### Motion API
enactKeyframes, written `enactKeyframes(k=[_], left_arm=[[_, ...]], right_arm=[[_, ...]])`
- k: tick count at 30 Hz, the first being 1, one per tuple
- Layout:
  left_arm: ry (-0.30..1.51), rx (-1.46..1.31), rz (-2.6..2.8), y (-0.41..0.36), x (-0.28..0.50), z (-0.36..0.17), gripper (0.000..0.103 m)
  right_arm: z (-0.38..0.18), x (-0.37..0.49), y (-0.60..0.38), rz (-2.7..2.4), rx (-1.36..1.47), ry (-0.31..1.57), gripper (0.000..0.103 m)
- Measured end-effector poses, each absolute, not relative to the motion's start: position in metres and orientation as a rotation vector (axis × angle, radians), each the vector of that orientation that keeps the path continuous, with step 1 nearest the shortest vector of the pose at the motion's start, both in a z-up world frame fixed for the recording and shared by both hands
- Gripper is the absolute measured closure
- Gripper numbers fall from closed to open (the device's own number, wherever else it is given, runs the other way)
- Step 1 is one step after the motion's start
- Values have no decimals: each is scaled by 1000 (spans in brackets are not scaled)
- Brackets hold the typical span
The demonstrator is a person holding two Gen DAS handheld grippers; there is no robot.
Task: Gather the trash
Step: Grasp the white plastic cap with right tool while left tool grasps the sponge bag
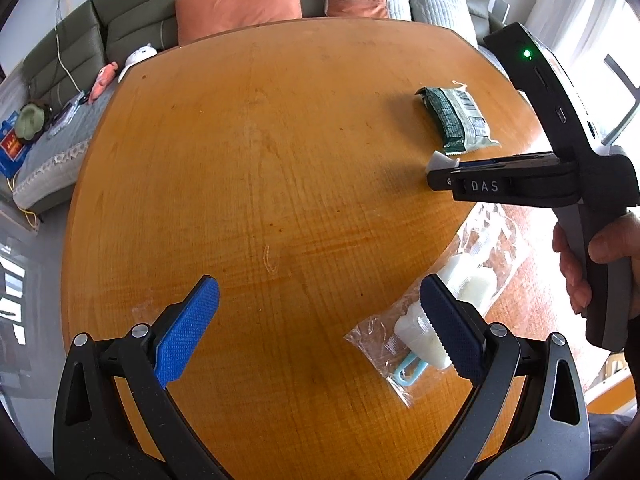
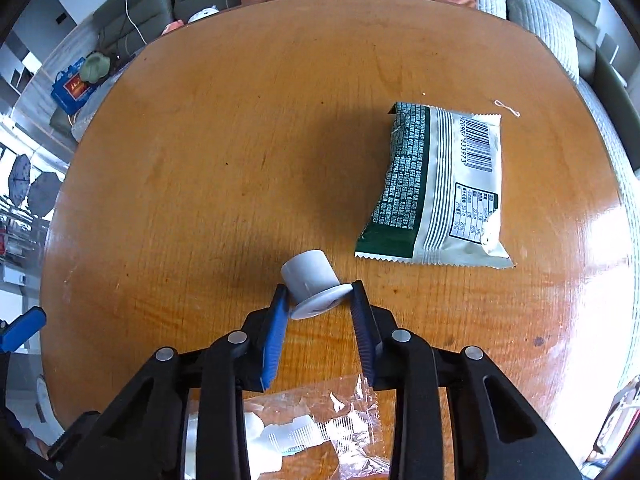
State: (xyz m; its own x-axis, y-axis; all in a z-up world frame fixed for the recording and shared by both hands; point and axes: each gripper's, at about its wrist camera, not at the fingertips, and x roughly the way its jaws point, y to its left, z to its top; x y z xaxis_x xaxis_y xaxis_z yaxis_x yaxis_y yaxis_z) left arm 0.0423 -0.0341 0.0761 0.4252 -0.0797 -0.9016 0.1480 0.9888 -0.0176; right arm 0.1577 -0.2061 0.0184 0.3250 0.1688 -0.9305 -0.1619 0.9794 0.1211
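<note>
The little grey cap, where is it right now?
In the right wrist view the little grey cap sits pinched between the right gripper fingertips, over the wooden table, just left of the green snack packet.

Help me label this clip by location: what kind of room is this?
Most likely a home living room: a grey-green sofa with orange cushions sits behind a round wooden table, and toys lie on the seat.

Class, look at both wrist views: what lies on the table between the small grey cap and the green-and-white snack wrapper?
Nothing: in the right wrist view only bare wooden table separates the grey cap from the snack wrapper.
</note>
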Motion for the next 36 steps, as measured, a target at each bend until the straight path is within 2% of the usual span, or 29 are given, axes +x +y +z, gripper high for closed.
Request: enactKeyframes(k=[17,25,30,31,33,34,36], left_arm=[[1155,147,-385,-93,43,68,6],[1219,233,-419,-129,49,30,6],[1242,169,-377,-125,65,19,7],[1239,158,-374,-124,68,18,9],[1243,136,-372,-122,71,15,27],[1228,136,-358,-120,72,16,30],[1214,117,-330,-116,75,18,43]], right_arm=[[64,120,-279,153,153,1145,70],[67,114,-308,86,213,1137,70],[67,109,-312,68,222,1139,70],[66,109,-312,67,223,1141,70],[65,109,-313,69,222,1143,70],[65,108,-314,71,221,1144,70],[65,109,-312,77,217,1146,70]])
